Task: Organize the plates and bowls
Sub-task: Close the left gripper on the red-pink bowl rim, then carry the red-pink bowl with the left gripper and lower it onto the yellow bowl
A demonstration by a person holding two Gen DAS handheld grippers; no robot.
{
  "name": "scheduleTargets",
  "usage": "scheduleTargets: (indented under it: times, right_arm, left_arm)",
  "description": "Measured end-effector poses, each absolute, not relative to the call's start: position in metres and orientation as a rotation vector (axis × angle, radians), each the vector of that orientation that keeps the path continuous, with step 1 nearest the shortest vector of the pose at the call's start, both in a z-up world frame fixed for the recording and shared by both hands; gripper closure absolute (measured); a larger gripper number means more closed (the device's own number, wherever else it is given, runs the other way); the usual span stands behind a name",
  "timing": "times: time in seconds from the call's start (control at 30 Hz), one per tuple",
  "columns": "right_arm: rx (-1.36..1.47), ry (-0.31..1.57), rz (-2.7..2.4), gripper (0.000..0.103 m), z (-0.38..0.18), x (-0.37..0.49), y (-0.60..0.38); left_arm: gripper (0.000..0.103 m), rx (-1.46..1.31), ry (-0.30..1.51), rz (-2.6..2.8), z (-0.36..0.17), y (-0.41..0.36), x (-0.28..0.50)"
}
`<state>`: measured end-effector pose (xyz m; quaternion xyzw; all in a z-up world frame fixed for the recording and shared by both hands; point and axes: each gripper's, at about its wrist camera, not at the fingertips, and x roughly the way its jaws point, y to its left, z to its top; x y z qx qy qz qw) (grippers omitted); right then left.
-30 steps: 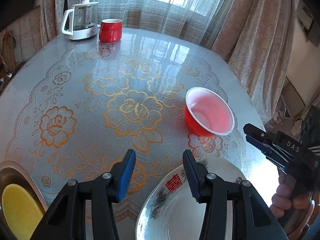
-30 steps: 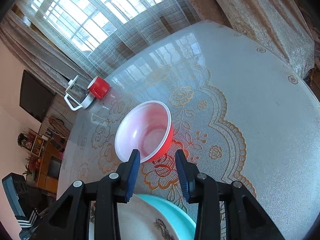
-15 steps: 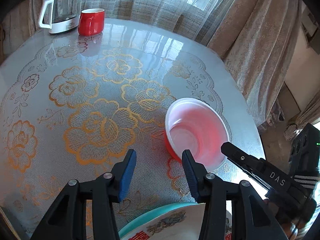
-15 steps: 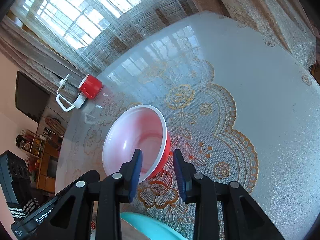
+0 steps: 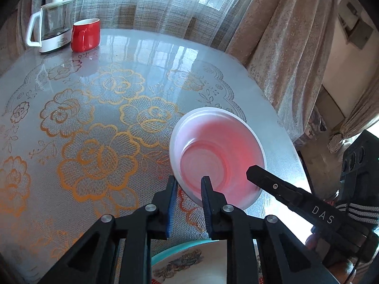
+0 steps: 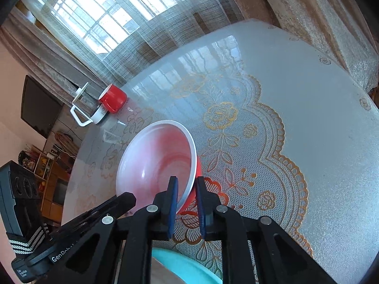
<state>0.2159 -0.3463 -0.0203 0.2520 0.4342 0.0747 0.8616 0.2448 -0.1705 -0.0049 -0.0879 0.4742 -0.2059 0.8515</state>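
Both grippers pinch the red bowl's [image 5: 220, 156] near rim: right gripper [image 6: 186, 190] clamped shut on it, left gripper [image 5: 188, 189] closing with the rim between its pads (thin, slick plastic); uneven lifting could tip or flex it free

A round table [image 5: 146, 54] is covered with a shiny cloth with gold flowers. A red bowl [image 5: 216, 156] is set near its right edge. A kettle [image 5: 51, 32] and red mug [image 5: 85, 34] are kept together at the far edge.

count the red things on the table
2: the red bowl near the table's edge, with both grippers at its rim, and the red mug far back beside the kettle.
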Motion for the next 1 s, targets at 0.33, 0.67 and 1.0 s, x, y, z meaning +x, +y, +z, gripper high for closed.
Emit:
scheduleTargets:
  times: [0.33, 0.67, 1.0]
  right_arm:
    - [0.504, 0.841, 0.244, 0.088, 0.013, 0.184, -0.320]
    - [0.449, 0.849, 0.342, 0.088, 0.021, 0.159, -0.270]
    - [0.391, 0.873, 0.479, 0.088, 0.025, 0.139, -0.200]
  left_arm:
    - [0.083, -0.175, 0.866, -0.436, 0.036, -0.140, 0.191]
    - [0.082, -0.203, 0.824, -0.401, 0.044, -0.088, 0.143]
    - [0.082, -0.276, 0.797, -0.313, 0.046, -0.013, 0.095]
